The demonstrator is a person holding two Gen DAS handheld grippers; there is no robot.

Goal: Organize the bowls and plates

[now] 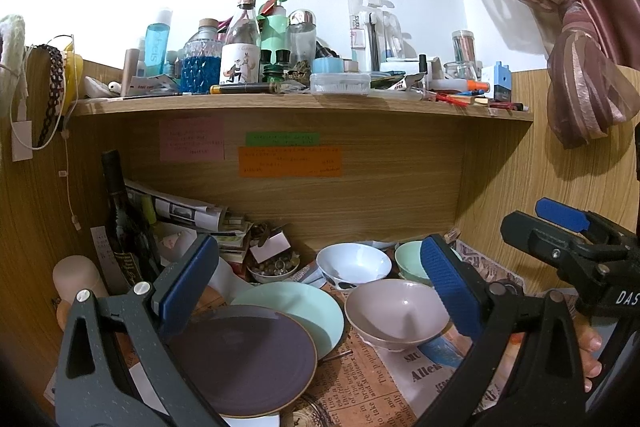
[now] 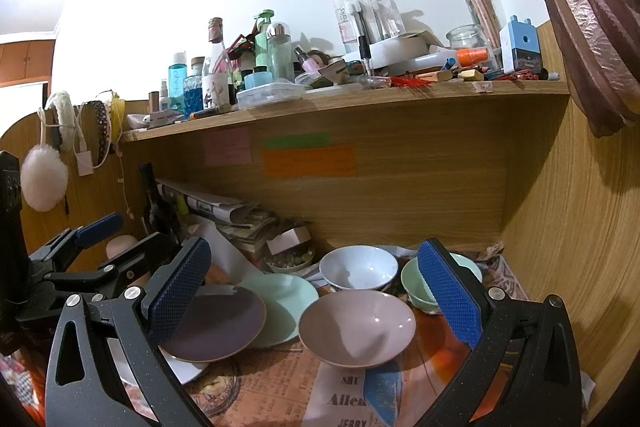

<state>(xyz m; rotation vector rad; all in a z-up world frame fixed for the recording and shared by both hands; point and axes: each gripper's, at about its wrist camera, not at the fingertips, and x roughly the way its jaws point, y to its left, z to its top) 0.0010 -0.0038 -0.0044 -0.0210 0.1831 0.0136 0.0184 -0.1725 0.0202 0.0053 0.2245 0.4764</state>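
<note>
On a newspaper-covered desk a dark purple plate (image 1: 244,363) (image 2: 216,323) overlaps a mint green plate (image 1: 304,307) (image 2: 280,303) and rests on a white plate (image 2: 180,371). A pink bowl (image 1: 396,311) (image 2: 356,327) stands in front of a white bowl (image 1: 354,263) (image 2: 358,267) and a mint bowl (image 1: 412,259) (image 2: 420,283). My left gripper (image 1: 320,283) hangs open above the plates and the pink bowl, holding nothing. My right gripper (image 2: 316,291) is open too, over the pink bowl. Each gripper shows at the edge of the other's view.
A small dish of trinkets (image 1: 274,267), a dark wine bottle (image 1: 120,219) and stacked papers (image 1: 192,215) crowd the back left. A cluttered shelf (image 1: 304,105) overhangs the desk. Wooden panels close in the back and right side (image 2: 560,227). A curtain (image 1: 580,67) hangs at upper right.
</note>
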